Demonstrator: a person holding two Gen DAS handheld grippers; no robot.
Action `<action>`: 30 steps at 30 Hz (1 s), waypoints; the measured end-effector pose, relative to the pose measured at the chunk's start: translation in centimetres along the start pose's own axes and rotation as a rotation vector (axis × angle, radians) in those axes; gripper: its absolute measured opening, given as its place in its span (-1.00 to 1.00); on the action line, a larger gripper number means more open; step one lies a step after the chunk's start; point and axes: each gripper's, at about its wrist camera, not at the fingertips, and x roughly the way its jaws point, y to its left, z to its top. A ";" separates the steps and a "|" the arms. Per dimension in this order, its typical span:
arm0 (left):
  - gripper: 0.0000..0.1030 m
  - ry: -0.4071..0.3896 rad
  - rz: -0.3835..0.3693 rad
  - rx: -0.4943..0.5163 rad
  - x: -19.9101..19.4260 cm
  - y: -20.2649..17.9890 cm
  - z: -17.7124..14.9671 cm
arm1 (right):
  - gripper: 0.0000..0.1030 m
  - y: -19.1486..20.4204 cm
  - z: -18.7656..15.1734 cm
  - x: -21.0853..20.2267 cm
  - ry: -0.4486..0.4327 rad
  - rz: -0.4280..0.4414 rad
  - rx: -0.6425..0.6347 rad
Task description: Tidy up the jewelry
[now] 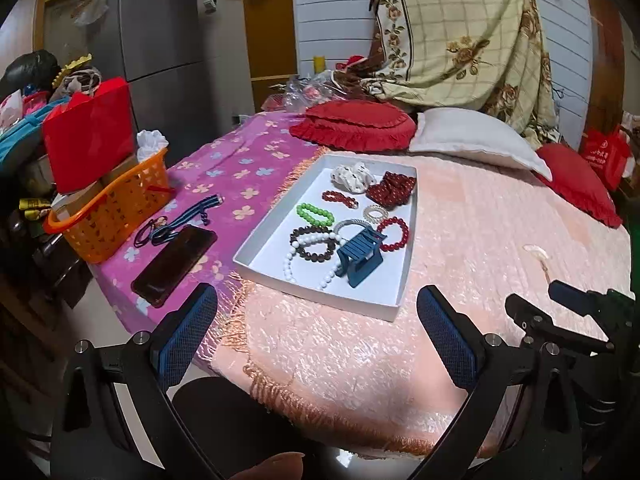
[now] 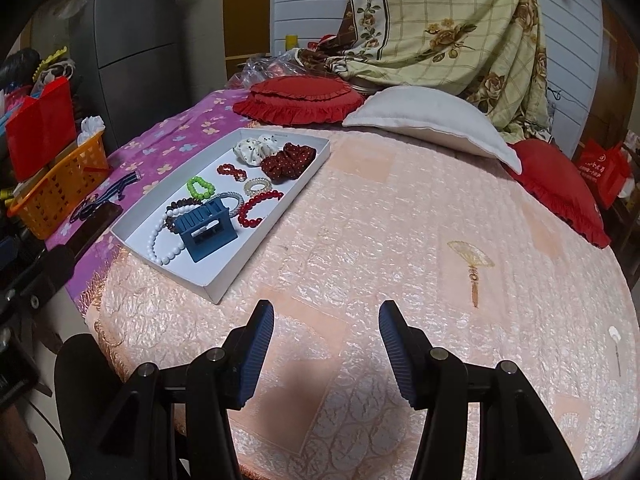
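A shallow white tray [image 1: 280, 280] [image 2: 224, 284] lies on the pink bedspread. In it are a blue hair claw [image 1: 360, 258] [image 2: 206, 232], a white bead necklace [image 1: 290, 268] [image 2: 156, 248], a red bead bracelet [image 1: 396, 232] [image 2: 256, 208], a green bead bracelet [image 1: 314, 214] [image 2: 200, 186], a dark brown bead bracelet [image 1: 312, 242], a white spotted scrunchie [image 1: 354, 176] [image 2: 254, 148] and a dark red scrunchie [image 1: 394, 190] [image 2: 288, 162]. My left gripper [image 1: 316, 312] hangs open just short of the tray's near edge, empty. My right gripper [image 2: 326, 328] is open over bare bedspread, right of the tray.
An orange basket [image 1: 108, 216] [image 2: 56, 196], a dark phone [image 1: 176, 264] and striped cords [image 1: 188, 216] lie on the purple flowered sheet to the left. Red cushions [image 1: 356, 124] and a white pillow [image 1: 476, 140] sit behind the tray. The bed edge runs below both grippers.
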 end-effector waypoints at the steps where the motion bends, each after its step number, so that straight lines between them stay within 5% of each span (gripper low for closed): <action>1: 0.95 0.002 -0.003 0.000 0.1 0.0 0.0 | 0.02 0.0 0.0 0.0 0.001 -0.001 0.000; 13: 0.95 0.031 -0.015 -0.007 0.8 0.0 -0.4 | 0.05 0.1 -0.2 0.4 0.000 -0.021 -0.004; 17: 0.95 0.029 -0.012 -0.006 0.9 0.0 -0.4 | 0.40 0.2 -0.2 0.2 -0.016 -0.027 -0.006; 30: 0.95 0.053 -0.013 -0.021 1.5 0.6 -0.8 | 0.41 0.0 -0.3 0.4 -0.009 -0.036 -0.004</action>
